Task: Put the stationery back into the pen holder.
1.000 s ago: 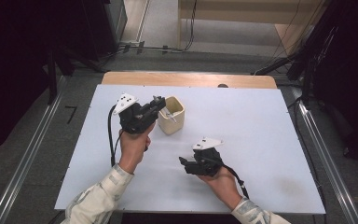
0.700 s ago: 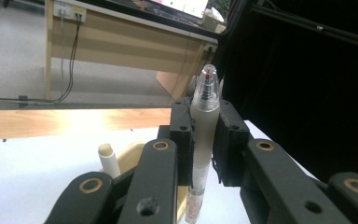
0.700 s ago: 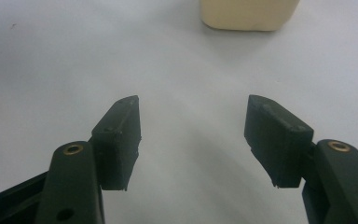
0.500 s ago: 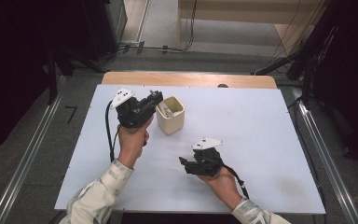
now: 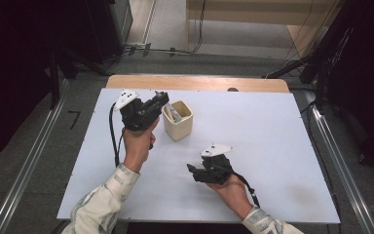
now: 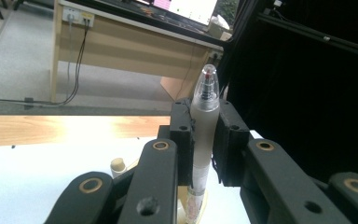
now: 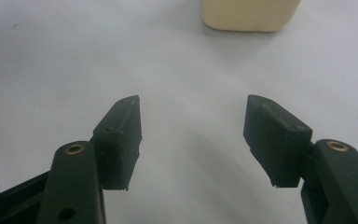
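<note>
1. Plainly, the left gripper (image 6: 204,140) pinches a frosted pen (image 6: 203,122) between its two black pads, the pen standing upright with its clear tip and spring above the jaws.
2. Below the pads, the pen's lower end reaches down into the cream cup (image 5: 177,119), where a second pale item leans inside it.
3. From the high view, the left gripper (image 5: 159,99) is held just beside the cup's left rim, raised over the white table (image 5: 272,131), with the person's left hand (image 5: 137,146) wrapped around its handle.
4. Nearer the person than the cup, the right gripper (image 5: 191,170) rests low over the table, well apart from the cup.
5. Its jaws are spread wide with nothing between them; bare table shows in the gap, and the cup's base (image 7: 251,15) sits farther ahead.
</note>
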Tool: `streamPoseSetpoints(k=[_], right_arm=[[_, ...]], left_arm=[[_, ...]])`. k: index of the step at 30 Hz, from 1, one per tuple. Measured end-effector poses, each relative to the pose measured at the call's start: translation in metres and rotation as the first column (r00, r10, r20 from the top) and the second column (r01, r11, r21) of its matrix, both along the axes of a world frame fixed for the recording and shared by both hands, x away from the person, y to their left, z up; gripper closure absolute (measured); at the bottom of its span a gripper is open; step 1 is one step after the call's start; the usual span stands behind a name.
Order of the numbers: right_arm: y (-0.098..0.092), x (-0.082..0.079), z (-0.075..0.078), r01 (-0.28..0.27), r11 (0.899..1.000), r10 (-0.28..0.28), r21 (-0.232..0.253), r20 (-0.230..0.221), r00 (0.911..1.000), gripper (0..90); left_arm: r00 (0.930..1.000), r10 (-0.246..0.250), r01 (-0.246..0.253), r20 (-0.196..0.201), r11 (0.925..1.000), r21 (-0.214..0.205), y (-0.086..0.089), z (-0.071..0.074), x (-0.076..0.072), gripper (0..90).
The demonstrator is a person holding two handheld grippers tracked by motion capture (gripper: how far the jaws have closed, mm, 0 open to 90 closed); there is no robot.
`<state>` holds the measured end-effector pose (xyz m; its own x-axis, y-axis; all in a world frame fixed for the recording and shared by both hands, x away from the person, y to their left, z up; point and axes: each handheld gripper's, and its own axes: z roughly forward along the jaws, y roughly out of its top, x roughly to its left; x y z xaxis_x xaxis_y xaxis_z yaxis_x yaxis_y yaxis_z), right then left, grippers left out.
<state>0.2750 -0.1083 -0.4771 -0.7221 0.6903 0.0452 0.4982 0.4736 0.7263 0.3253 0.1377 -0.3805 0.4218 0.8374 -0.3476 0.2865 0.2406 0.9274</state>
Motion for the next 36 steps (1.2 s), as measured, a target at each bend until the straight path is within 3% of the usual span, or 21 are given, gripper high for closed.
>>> streamPoseSetpoints(k=[10,24,30,36], right_arm=[[0.0,0.0,0.0,-0.003,1.0,0.003,-0.004,-0.003,1.0,35.4],[-0.001,0.001,0.0,0.001,1.0,-0.001,-0.002,-0.009,1.0,34.6],[-0.002,0.001,0.0,0.003,1.0,-0.003,-0.001,-0.009,1.0,34.1],[-0.003,0.002,0.0,0.009,1.0,-0.009,-0.002,-0.01,0.9999,32.0]], left_arm=[[0.9998,0.015,-0.015,-0.011,0.9979,0.064,-0.008,-0.009,0.009,80.4],[0.9967,0.007,0.005,-0.081,0.9897,0.143,-0.018,-0.029,0.023,78.6],[0.996,-0.01,0.024,-0.088,0.9878,0.154,-0.02,-0.03,0.023,63.5],[0.9974,0.009,0.005,-0.072,0.9818,0.19,-0.024,-0.026,0.016,45.1]])
